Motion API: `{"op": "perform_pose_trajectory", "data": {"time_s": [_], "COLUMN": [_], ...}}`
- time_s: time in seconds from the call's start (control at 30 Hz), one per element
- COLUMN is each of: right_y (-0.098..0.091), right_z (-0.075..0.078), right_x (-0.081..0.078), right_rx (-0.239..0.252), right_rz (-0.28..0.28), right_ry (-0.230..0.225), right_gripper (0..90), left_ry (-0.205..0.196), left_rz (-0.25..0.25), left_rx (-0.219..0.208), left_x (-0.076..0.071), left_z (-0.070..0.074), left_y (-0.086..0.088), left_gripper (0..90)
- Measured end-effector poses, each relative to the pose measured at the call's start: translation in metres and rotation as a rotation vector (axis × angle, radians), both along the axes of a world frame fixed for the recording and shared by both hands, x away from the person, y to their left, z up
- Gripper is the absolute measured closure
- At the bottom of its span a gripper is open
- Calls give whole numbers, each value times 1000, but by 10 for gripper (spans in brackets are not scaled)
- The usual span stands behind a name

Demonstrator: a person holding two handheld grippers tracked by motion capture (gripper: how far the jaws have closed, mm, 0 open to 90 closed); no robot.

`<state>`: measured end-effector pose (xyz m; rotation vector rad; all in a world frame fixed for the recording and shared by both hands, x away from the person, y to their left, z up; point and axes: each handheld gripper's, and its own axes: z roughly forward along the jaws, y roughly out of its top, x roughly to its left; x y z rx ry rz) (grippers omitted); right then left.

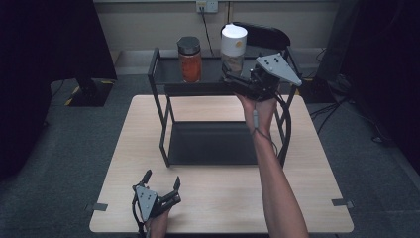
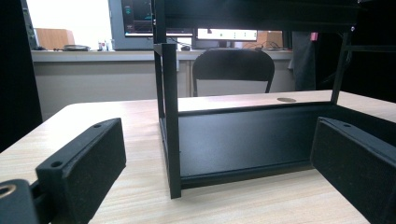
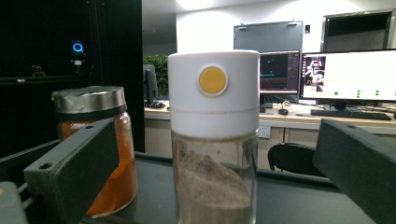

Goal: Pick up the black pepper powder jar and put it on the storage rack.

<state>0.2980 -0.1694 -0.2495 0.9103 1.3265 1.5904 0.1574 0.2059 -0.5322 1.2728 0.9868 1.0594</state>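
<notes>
A black two-tier metal rack stands on the wooden table. On its top shelf sit a jar of orange powder with a grey metal lid and a clear jar with a white lid holding grey-brown powder. My right gripper is raised to the top shelf, open, its jaws on either side of the white-lidded jar without touching it. My left gripper rests open near the table's front left, facing the rack's lower shelf.
A black chair stands behind the table. A wall socket with a cable is at the back. Tape marks sit at the table's front corners. Dark equipment stands on the floor to the left.
</notes>
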Motion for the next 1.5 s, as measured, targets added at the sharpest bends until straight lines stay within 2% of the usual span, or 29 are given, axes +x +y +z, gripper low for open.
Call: {"op": "perform_pose_trajectory", "data": {"time_s": [0.3,0.6,0.93,1.2,1.5], "right_y": [-6,-9,-9,-14,-26], "right_z": [-14,-28,-46,-59,-76], "right_x": [-12,-29,-48,-64,-73], "right_rx": [6,-8,-25,-29,-14], "right_rz": [7,10,-16,-18,-36], "right_ry": [-19,-50,-93,-96,-68], "right_gripper": [0,0,0,0,0], "left_ry": [0,1,1,1,1], "left_rz": [0,0,0,0,-1], "left_rx": [1,2,2,3,3], "left_x": [0,0,0,0,0], "left_z": [0,0,0,0,0], "left_y": [0,0,0,0,0], "left_gripper": [27,27,27,27,27]}}
